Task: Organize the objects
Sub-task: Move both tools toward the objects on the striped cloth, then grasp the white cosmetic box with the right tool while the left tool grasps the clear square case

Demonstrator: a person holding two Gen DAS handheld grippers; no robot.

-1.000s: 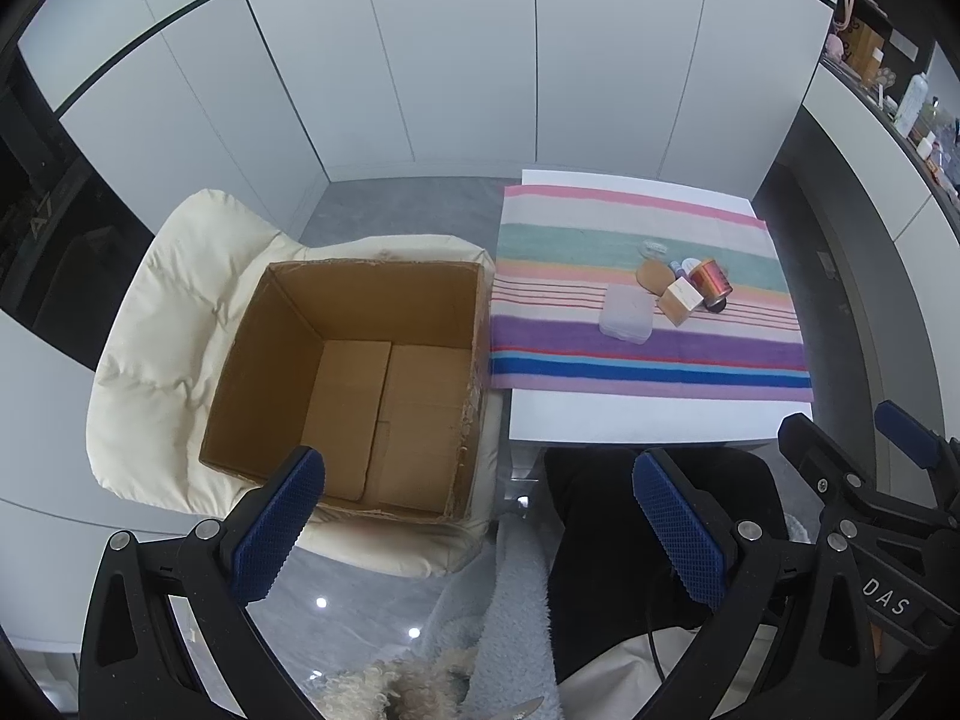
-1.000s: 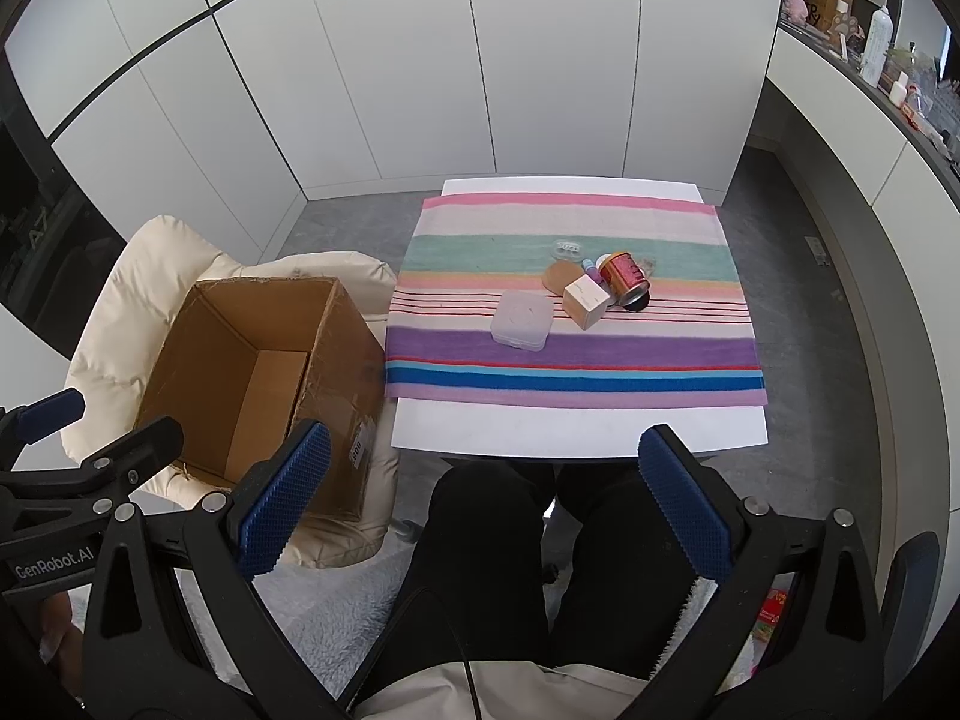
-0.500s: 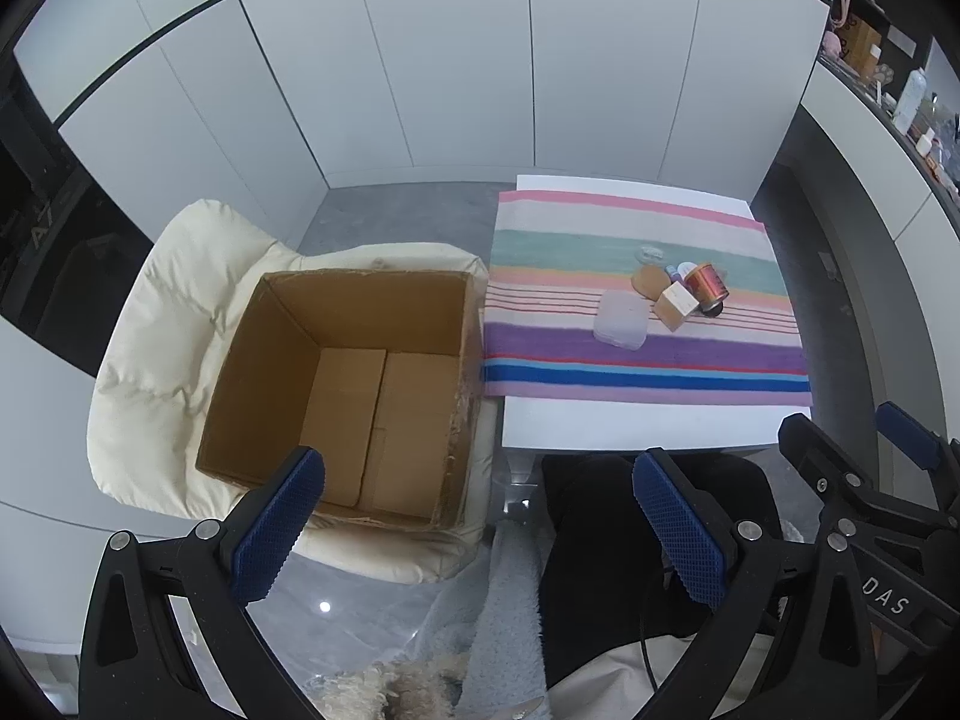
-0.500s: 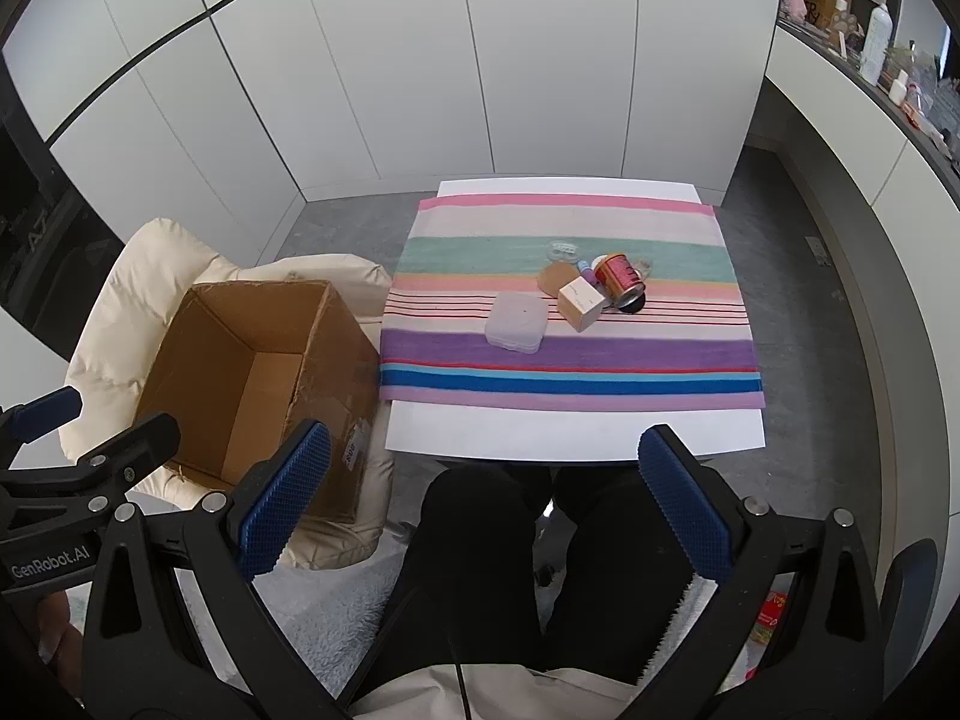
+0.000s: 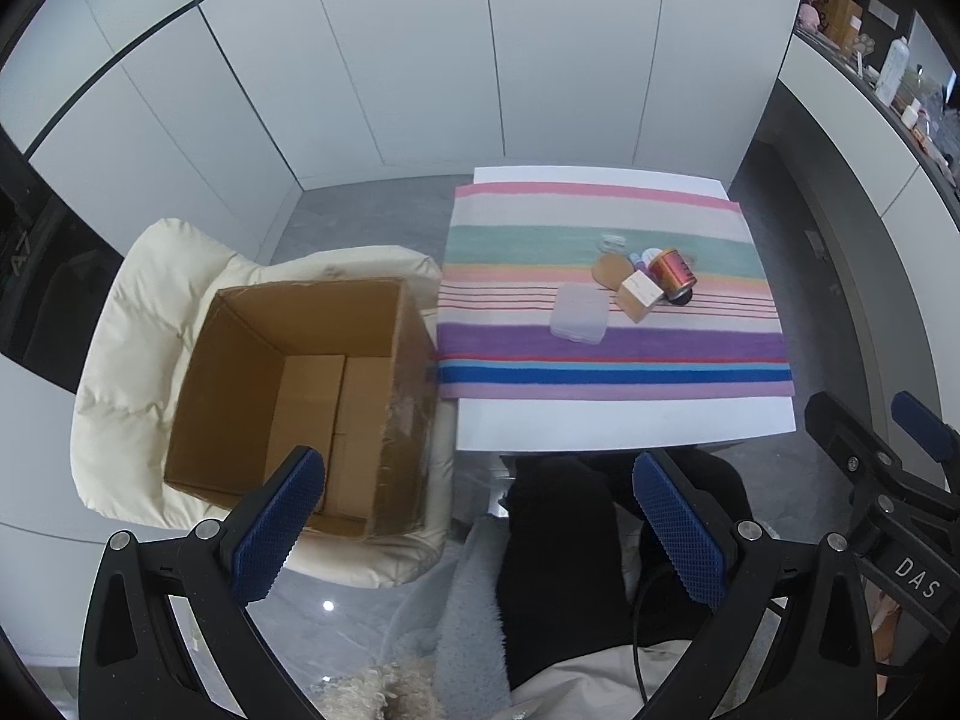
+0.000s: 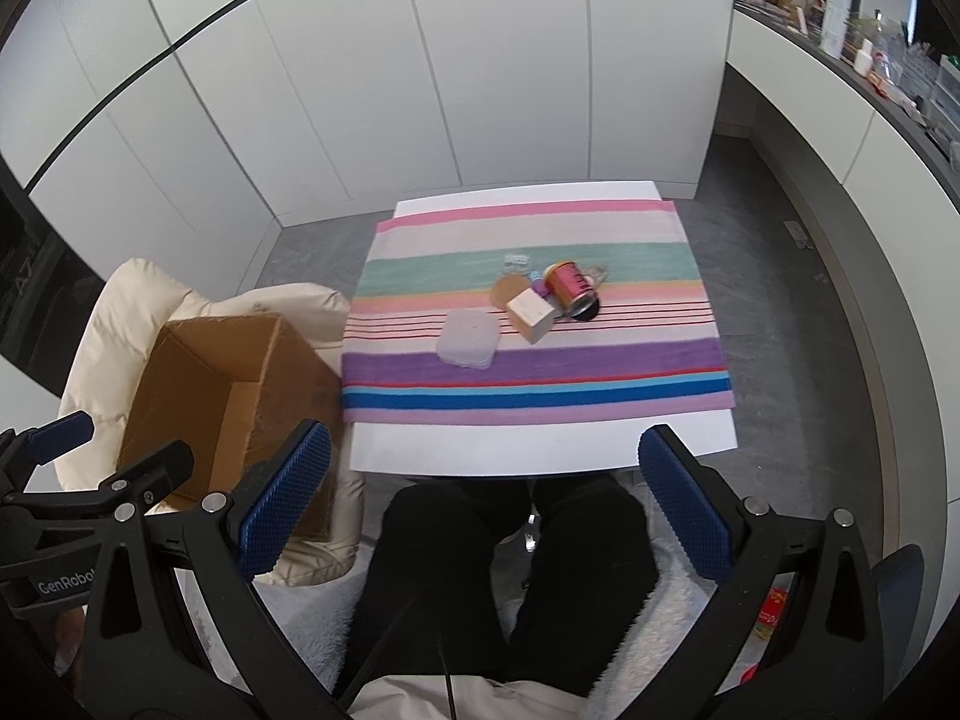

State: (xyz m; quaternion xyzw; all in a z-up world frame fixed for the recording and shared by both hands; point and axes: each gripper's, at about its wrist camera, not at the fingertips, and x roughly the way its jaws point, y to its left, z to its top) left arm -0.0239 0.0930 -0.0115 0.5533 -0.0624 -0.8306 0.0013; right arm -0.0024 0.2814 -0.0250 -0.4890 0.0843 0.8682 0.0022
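Both sets of jaws are held wide apart with nothing between them: the left gripper [image 5: 477, 525] is raised above the near edge of the cardboard box [image 5: 300, 402], and the right gripper [image 6: 480, 507] is raised above the person's lap, short of the table [image 6: 540, 450]. The things to be sorted are gathered in a small cluster on the striped cloth [image 6: 534, 372], well apart from both grippers. Nearest lies a flat translucent plastic case [image 6: 468, 337]; it is judged to be light, stiff and somewhat slippery, best taken across its two opposite edges. Just behind it stands a small tan-and-white box [image 6: 531, 313], judged light and rigid, with flat faces that suit the pads. Touching it is a red can [image 6: 570, 288], tilted or on its side; it is judged liable to roll and should be taken across its round wall. The empty cardboard box rests on a cream padded chair [image 5: 138, 324] beside the table.
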